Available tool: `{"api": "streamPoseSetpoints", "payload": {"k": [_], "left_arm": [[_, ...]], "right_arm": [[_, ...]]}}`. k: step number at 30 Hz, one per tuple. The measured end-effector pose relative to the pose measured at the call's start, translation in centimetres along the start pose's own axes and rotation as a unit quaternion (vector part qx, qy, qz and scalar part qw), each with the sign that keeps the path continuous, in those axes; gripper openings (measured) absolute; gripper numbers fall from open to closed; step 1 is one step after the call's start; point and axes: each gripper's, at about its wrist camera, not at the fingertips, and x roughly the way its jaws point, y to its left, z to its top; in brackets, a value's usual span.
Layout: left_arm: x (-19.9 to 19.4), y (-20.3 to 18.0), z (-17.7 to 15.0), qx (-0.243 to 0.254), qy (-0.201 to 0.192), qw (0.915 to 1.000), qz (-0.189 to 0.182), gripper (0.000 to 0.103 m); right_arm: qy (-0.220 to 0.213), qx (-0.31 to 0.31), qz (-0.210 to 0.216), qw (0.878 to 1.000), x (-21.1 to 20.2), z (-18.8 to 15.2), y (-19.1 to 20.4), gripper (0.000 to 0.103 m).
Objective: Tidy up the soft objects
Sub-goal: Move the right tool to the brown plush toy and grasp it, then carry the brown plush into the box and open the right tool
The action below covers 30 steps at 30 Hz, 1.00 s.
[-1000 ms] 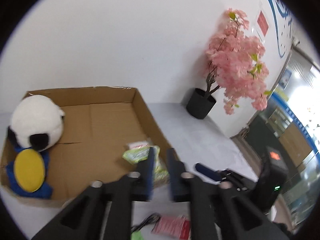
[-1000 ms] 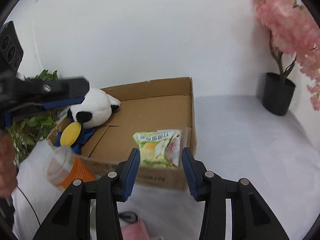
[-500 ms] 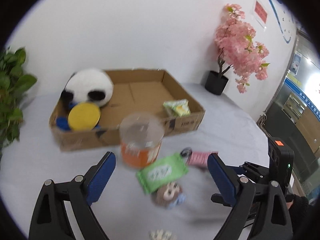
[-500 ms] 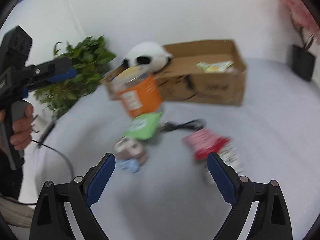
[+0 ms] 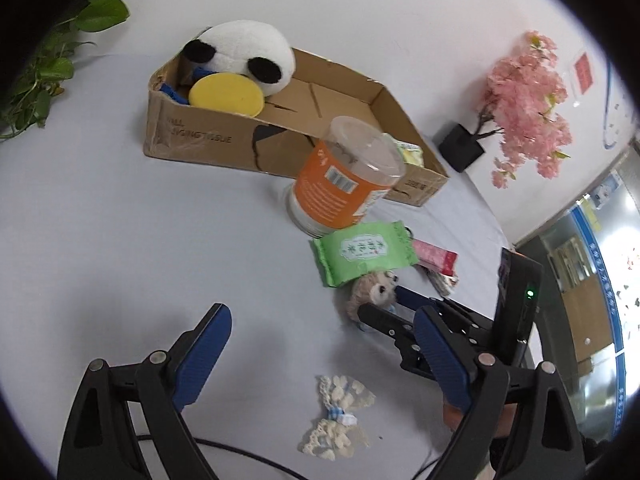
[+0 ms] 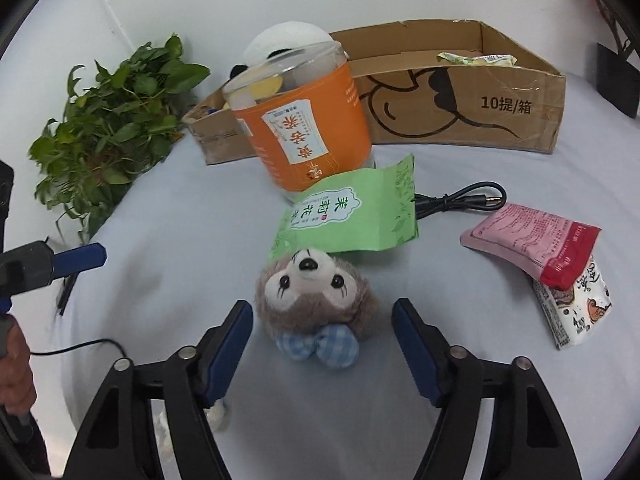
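My right gripper [image 6: 322, 340] is closing around the small plush bear [image 6: 316, 300], a fuzzy grey-brown head with a pale muzzle and a blue checked fabric bow; its blue ribbed pads sit on either side of it, not yet pressing. My left gripper [image 5: 320, 356] stands wide with nothing between its fingers, over bare white tablecloth [image 5: 140, 240], and just ahead of it lies a cream lace bow [image 5: 340, 416] with a small blue knot.

Touching the bear's head on the far side is a flat, crinkly green foil packet [image 6: 352, 216]. To the right lie a glossy pink-and-red sachet [image 6: 536, 240] overlapping a white printed pouch [image 6: 572, 312], and a thin black cable [image 6: 456, 200] curls behind the green packet. Behind the packet stands a round clear plastic tub [image 6: 304, 128] with an orange paper label.

Farther back is a shallow corrugated cardboard box [image 6: 460, 112], creased and taped. Inside it sit a round white-and-black panda plush [image 5: 244, 56] with a yellow disc at one end, and a yellow-green snack bag [image 6: 476, 58] at the other. Leafy green plant [image 6: 108, 128] beside the box; pink blossom tree [image 5: 528, 100] beyond.
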Motion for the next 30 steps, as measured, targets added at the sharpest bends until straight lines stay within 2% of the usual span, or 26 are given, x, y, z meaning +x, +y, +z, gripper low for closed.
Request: {"api": "streamPoseSetpoints", "payload": {"k": [3, 6, 10, 13, 17, 20, 23, 30], "left_arm": [[1.8, 0.1, 0.4, -0.003, 0.012, 0.9998, -0.017, 0.092], [3.8, 0.1, 0.6, -0.011, 0.033, 0.9987, -0.037, 0.092], [6.5, -0.5, 0.5, -0.008, 0.067, 0.9954, -0.069, 0.088], [7.9, -1.4, -0.1, 0.003, 0.092, 0.9914, -0.093, 0.078], [9.6, -2.6, -0.7, 0.021, 0.127, 0.9865, -0.102, 0.058], [10.4, -3.7, -1.0, 0.025, 0.140, 0.9828, -0.118, 0.048], [11.2, -5.8, -1.1, 0.048, 0.153, 0.9783, -0.131, 0.034], [13.0, -12.6, 0.4, 0.121, 0.143, 0.9702, -0.154, 0.033]], "right_arm": [[-0.005, -0.014, -0.018, 1.000, 0.9, 0.3, 0.8, 0.064], [-0.010, -0.023, -0.035, 0.999, 1.2, 0.2, 1.6, 0.056], [-0.013, -0.017, -0.022, 1.000, 0.8, -0.6, 1.5, 0.051], [-0.010, -0.009, -0.001, 1.000, -0.2, -1.5, 1.3, 0.051], [-0.013, 0.006, 0.012, 1.000, -1.4, -2.2, 0.2, 0.051], [-0.012, 0.018, 0.015, 1.000, -1.8, -2.8, -0.6, 0.051], [-0.018, 0.021, -0.002, 1.000, -2.6, -3.4, -1.5, 0.051], [-0.066, 0.033, -0.069, 0.995, -6.2, -3.5, -5.3, 0.051]]}}
